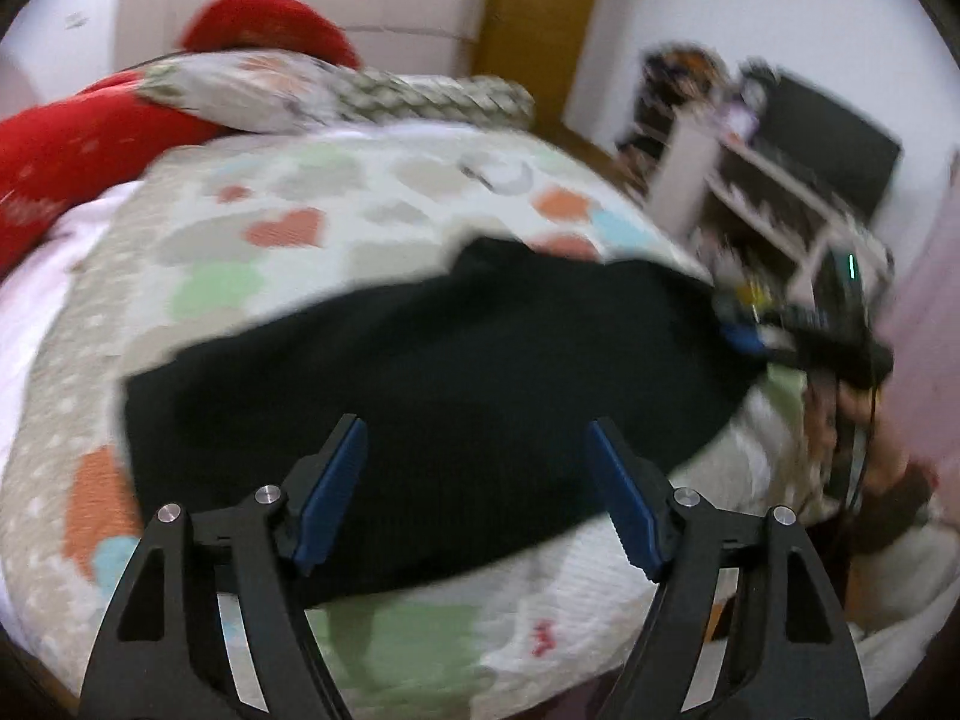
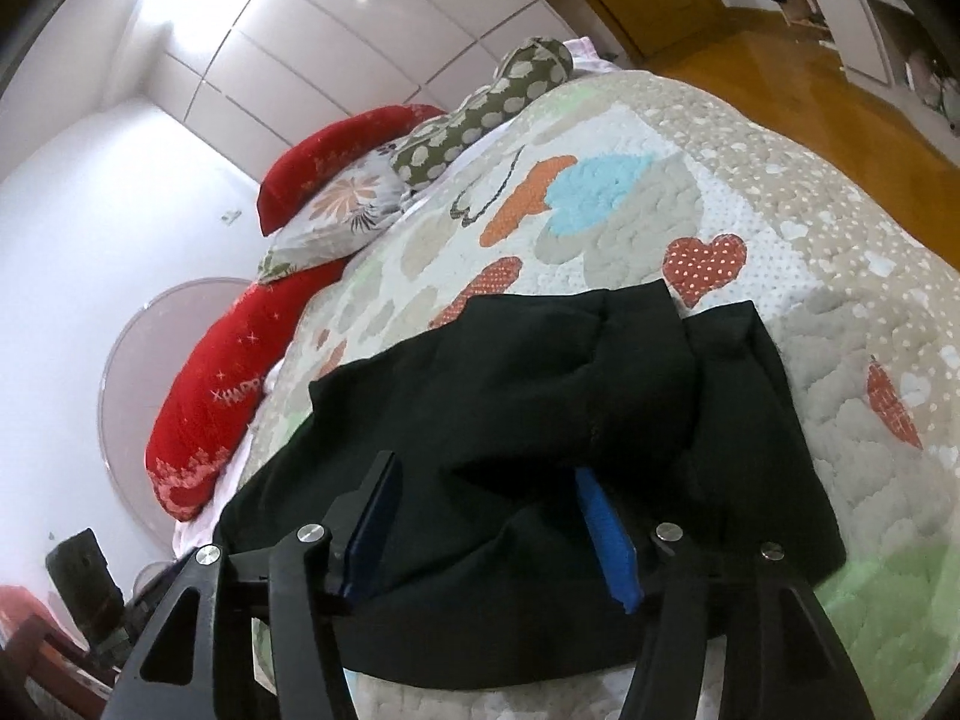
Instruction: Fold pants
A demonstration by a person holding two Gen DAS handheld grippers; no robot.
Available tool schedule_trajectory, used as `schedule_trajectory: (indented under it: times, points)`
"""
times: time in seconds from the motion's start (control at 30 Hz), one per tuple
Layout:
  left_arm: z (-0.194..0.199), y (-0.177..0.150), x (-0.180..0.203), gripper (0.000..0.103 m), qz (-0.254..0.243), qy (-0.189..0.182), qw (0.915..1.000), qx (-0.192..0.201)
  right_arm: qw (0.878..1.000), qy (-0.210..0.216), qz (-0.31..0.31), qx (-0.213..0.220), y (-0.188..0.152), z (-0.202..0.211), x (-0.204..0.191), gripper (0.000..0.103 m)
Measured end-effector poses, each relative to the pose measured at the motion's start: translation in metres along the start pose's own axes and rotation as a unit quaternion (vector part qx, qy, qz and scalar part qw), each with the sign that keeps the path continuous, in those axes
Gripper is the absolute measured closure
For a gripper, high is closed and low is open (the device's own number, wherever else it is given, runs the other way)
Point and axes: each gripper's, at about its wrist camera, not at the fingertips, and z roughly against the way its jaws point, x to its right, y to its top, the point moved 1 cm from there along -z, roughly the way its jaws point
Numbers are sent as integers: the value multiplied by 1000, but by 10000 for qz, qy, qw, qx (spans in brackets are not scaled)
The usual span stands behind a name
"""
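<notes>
- The black pants (image 2: 540, 408) lie in a rumpled heap on the quilted heart-patterned bedspread (image 2: 780, 192), towards the near edge of the bed; one layer is thrown over another, and two squared ends stick out side by side on the far side of the heap, by a red dotted heart.
- The left gripper (image 1: 477, 480) hangs just over the near part of the pants (image 1: 420, 372); its jaws stand wide apart, the blue pads (image 1: 333, 492) bare, nothing held between them; that view is smeared with motion blur.
- The right gripper (image 2: 498, 528) has its jaws spread wide too, with black cloth bunched in the gap between the blue pads (image 2: 606, 540); the cloth reaches both pads, but I cannot tell whether it is pinched or only lying there.
- In the left wrist view the right gripper (image 1: 744, 324) shows at the right-hand end of the pants, down at the cloth, with the person's hand (image 1: 888, 456) behind it; too blurred to read the jaws from here.
- At the far end of the bed are red pillows (image 2: 210, 396), a floral pillow (image 2: 342, 210) and a green spotted bolster (image 2: 480, 108); beyond them a white wardrobe (image 2: 360, 18).
- Past the far side edge of the bed: a wooden floor (image 2: 810, 78) and white shelving (image 1: 750, 180).
</notes>
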Motion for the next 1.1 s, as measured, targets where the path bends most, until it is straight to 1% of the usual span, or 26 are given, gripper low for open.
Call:
schedule_trajectory:
  times: [0.07, 0.17, 0.23, 0.33, 0.4, 0.5, 0.57, 0.63, 0.67, 0.77, 0.9, 1.0, 1.03, 1.07, 1.1]
  points:
    - [-22, -6, 18, 27, -30, -140, 9994, -321, 10000, -1, -40, 4, 1, -2, 2, 45]
    - [-57, -8, 29, 27, 493, -383, 9948, -802, 9999, 24, -90, 45, 3, -3, 4, 44]
    - [-67, -10, 33, 27, 814, -490, 9918, -857, 9999, 40, -121, 40, 5, -4, 4, 44]
    - [-72, -8, 37, 27, 1060, -418, 9904, -781, 9999, 95, -138, 32, 6, -4, 4, 43]
    - [-75, -7, 37, 27, 1311, -550, 9866, -805, 9998, 114, -148, 32, 6, -4, 6, 43]
    - [-72, -5, 42, 27, 1402, -635, 9845, -844, 9998, 117, -155, 33, 6, -3, 6, 43]
    - [-70, -5, 48, 27, 1408, -860, 9821, -910, 9998, 140, -147, 30, 6, -2, 7, 43]
    - [-70, -7, 52, 27, 1409, -990, 9802, -981, 9998, 130, -141, 20, 5, -3, 8, 43]
    - [-73, -8, 56, 27, 1384, -988, 9800, -1035, 9998, 131, -148, 28, 5, -3, 9, 42]
    - [-82, -8, 61, 27, 1302, -783, 9824, -1091, 9998, 138, -167, 39, 4, -4, 10, 42]
    - [-89, -4, 63, 27, 1319, -688, 9833, -1045, 9998, 129, -151, 28, 3, -5, 10, 42]
    - [-90, 2, 57, 27, 1380, -660, 9842, -889, 9997, 141, -175, 43, 3, -4, 11, 42]
    - [-89, 5, 54, 27, 1421, -618, 9846, -808, 9998, 135, -162, 39, 3, -3, 11, 42]
    - [-87, 8, 52, 27, 1428, -499, 9858, -732, 9998, 127, -158, 37, 3, -3, 10, 42]
    - [-87, 9, 52, 27, 1396, -454, 9864, -735, 9998, 120, -159, 34, 3, -3, 10, 42]
